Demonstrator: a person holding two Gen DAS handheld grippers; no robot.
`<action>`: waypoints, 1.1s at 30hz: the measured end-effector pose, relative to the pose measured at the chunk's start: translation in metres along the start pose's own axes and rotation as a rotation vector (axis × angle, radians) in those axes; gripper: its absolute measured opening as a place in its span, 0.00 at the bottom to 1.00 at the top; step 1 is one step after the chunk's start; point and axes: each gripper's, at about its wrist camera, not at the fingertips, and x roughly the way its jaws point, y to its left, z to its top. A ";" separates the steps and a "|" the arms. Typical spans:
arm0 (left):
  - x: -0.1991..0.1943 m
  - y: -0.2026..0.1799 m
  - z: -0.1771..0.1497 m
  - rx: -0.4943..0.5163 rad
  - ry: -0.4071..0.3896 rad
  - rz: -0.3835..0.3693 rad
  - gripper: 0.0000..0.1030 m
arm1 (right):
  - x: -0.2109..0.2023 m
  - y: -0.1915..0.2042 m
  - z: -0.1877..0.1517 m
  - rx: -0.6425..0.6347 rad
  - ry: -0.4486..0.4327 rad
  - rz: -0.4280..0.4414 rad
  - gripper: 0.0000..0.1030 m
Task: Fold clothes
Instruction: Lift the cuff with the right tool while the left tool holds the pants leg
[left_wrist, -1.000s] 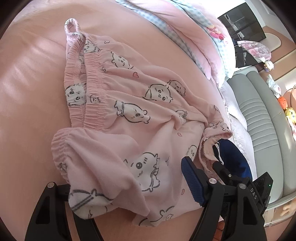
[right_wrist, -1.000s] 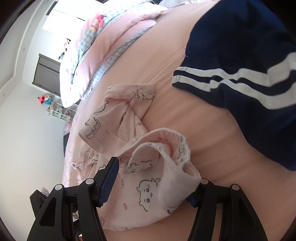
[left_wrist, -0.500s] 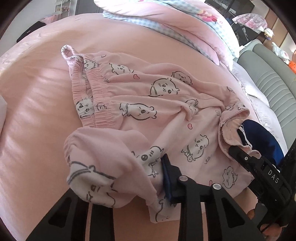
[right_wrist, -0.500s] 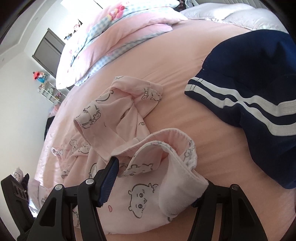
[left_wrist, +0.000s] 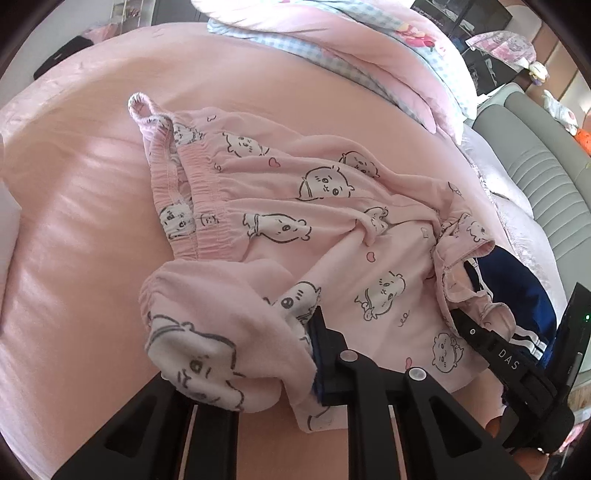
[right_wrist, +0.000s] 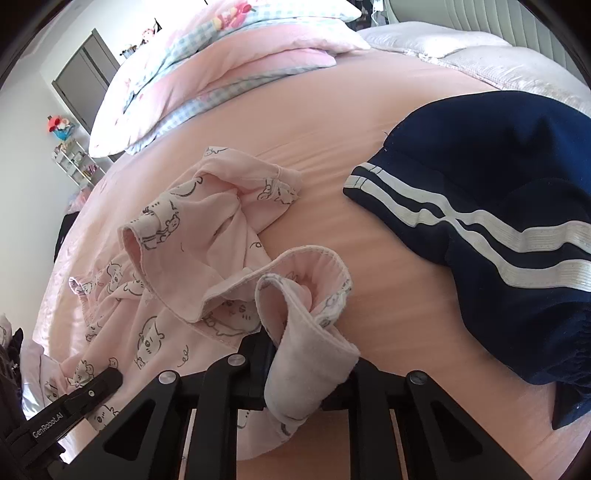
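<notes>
Pink pyjama trousers (left_wrist: 332, 221) printed with cartoon animals lie crumpled on the pink bed sheet (left_wrist: 85, 229). My left gripper (left_wrist: 295, 354) is closing on the near corner of their elastic waistband, and the pads press the bunched cloth. In the right wrist view the same trousers (right_wrist: 177, 295) spread to the left. There my right gripper (right_wrist: 295, 365) is closing on a turned-up leg cuff (right_wrist: 306, 325), and the hem is pinched between its pads. The other leg end (right_wrist: 258, 184) lies loose further back.
A navy garment with white stripes (right_wrist: 498, 192) lies on the bed just right of the trousers. A rolled pink and blue checked quilt (left_wrist: 369, 48) lies along the far side. A grey sofa (left_wrist: 546, 177) stands beyond the bed at the right.
Both grippers' jaws have closed from wide open onto the cloth, the left on the waistband corner and the right on the leg cuff. Both wrists have rolled a little.
</notes>
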 end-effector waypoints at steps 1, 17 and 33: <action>-0.001 -0.002 0.000 0.014 -0.010 0.013 0.13 | -0.001 0.001 0.000 -0.009 0.002 -0.011 0.13; -0.031 0.004 -0.006 0.066 -0.069 0.062 0.10 | -0.044 0.033 -0.007 -0.221 -0.054 -0.125 0.11; -0.061 0.015 -0.015 0.101 -0.091 0.088 0.10 | -0.075 0.034 -0.042 -0.216 0.019 -0.097 0.11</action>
